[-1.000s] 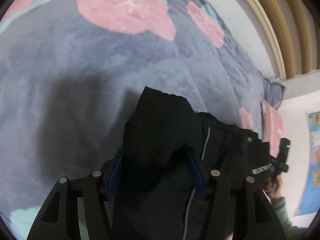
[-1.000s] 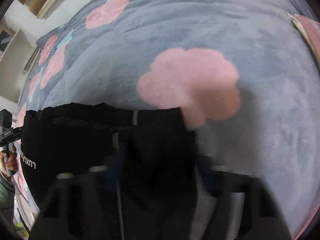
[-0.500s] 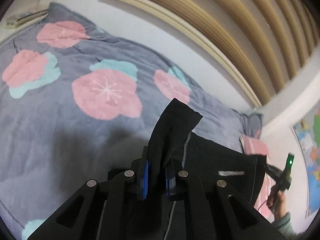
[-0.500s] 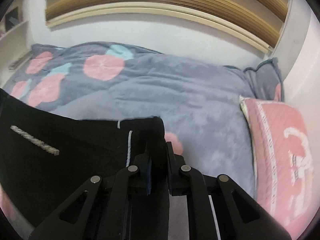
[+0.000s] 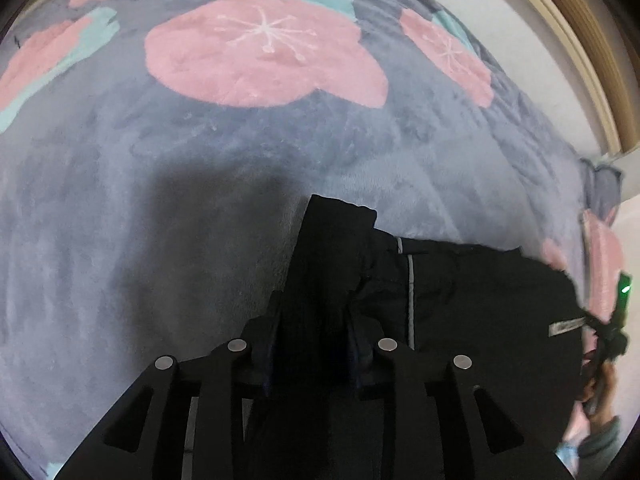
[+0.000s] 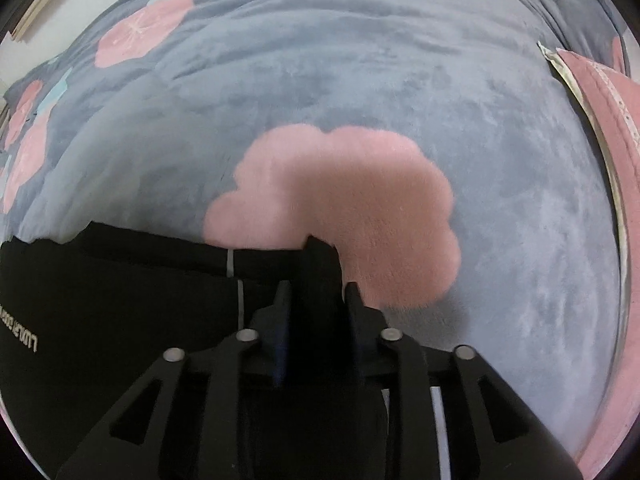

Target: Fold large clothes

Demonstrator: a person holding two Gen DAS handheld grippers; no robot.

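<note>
Black garment [image 5: 480, 300] lies on the flowered grey blanket [image 5: 200, 200].

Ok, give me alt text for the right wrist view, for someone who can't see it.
The right tool is shut on a corner of a black garment, low over a grey-blue plush blanket with a pink flower patch just ahead. The garment spreads to the left; a pink pillow lies at the right edge.
</note>
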